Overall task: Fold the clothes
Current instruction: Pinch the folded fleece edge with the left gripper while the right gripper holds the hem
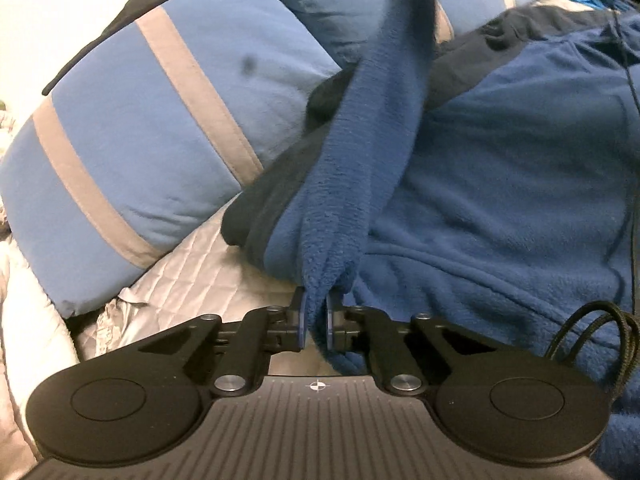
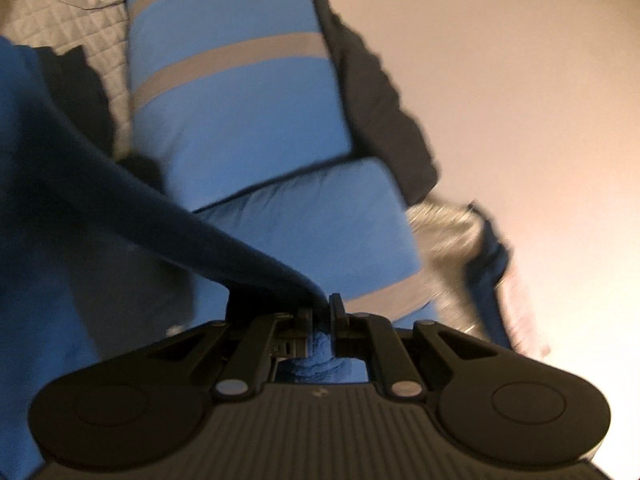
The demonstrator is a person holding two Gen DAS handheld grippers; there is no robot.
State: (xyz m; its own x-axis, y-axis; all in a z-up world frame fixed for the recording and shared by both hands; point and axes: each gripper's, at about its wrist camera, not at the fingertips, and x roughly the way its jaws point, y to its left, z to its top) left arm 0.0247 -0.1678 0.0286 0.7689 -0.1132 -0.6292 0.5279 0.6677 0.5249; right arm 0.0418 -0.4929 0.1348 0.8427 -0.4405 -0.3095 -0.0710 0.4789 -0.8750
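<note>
Blue fleece jacket [image 1: 500,168] stretches taut between my left tongs [image 1: 316,312] and right tongs [image 2: 320,312], both pinching it.

Both units match: left hand-held gripper [image 1: 316,312] and right hand-held gripper [image 2: 321,312] are matte black, ribbed grey deck, two round discs, silver screws, blue pads [image 1: 303,316]; black cord loop [image 1: 592,328] on left.

Pillows [image 1: 132,128] block your left; the fleece [image 1: 500,168] fills your right; only the quilt [image 1: 200,268] strip between lies bare.
</note>
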